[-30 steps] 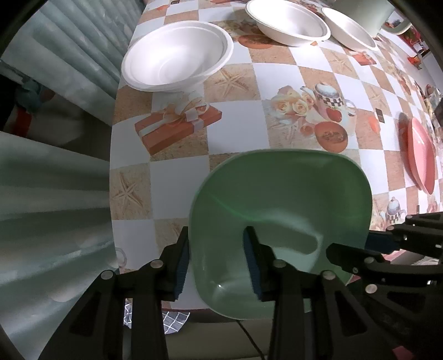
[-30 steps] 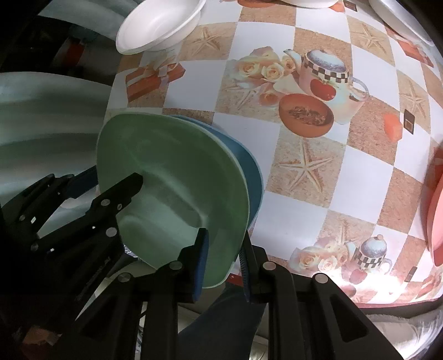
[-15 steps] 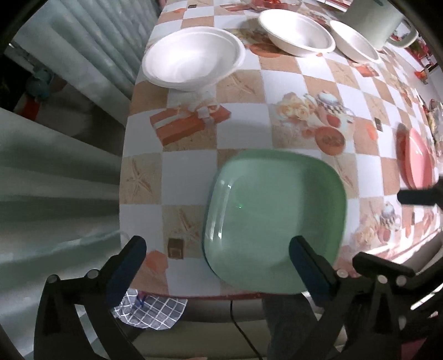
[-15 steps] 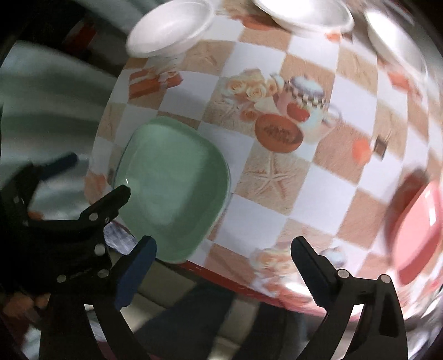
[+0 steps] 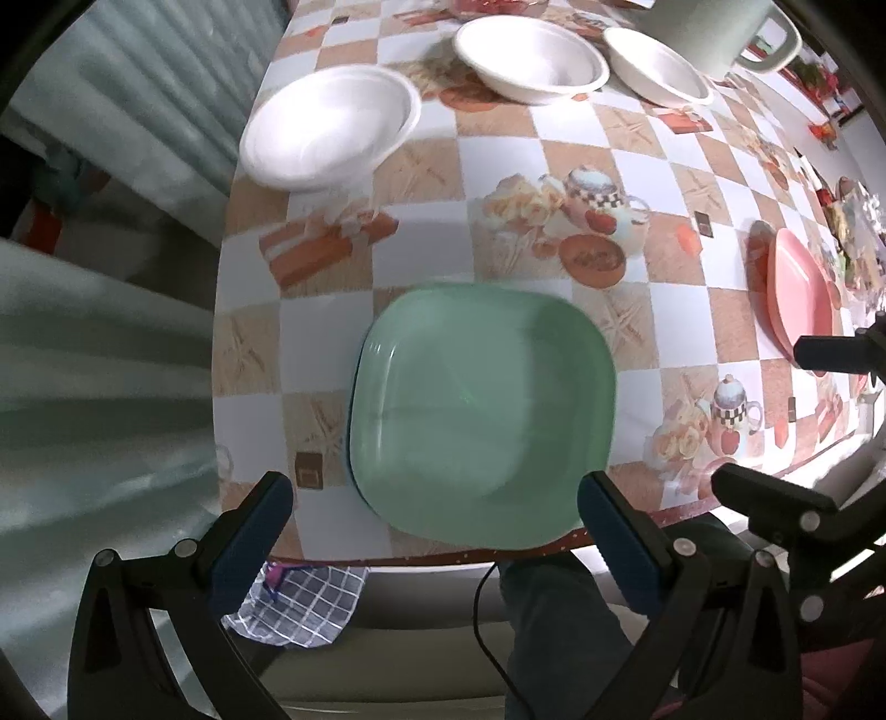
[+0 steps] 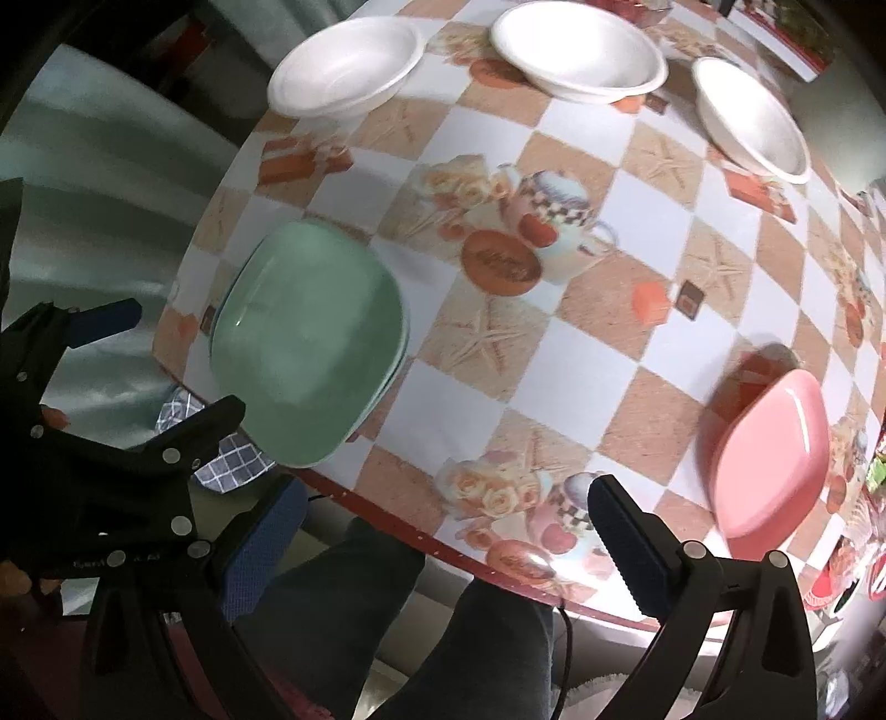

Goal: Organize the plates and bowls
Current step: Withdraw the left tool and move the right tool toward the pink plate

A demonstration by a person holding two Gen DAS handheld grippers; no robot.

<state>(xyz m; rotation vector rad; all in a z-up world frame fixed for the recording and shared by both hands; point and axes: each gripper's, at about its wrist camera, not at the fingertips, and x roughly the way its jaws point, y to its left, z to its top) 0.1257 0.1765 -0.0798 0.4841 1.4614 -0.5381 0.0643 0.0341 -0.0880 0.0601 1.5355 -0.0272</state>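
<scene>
A green square plate [image 5: 482, 410] lies on top of another plate at the table's near edge; it also shows in the right wrist view [image 6: 307, 338]. My left gripper [image 5: 434, 526] is open and empty, just behind the plate's near rim. My right gripper [image 6: 443, 526] is open and empty above the table edge, right of the green plate. A pink plate [image 6: 769, 448] lies at the right, also seen in the left wrist view [image 5: 803, 299]. Three white bowls [image 5: 332, 124] [image 5: 531, 58] [image 5: 656, 66] stand at the far side.
The table [image 5: 554, 166] has a checkered cloth with printed teapots and starfish. A pale mug [image 5: 714, 33] stands at the far right. A checked cloth [image 5: 302, 601] hangs below the near table edge. A curtain [image 5: 111, 332] hangs at the left.
Both grippers let go of the green plate, opened wide and pulled back. The plate now lies flat on the plate beneath it.
</scene>
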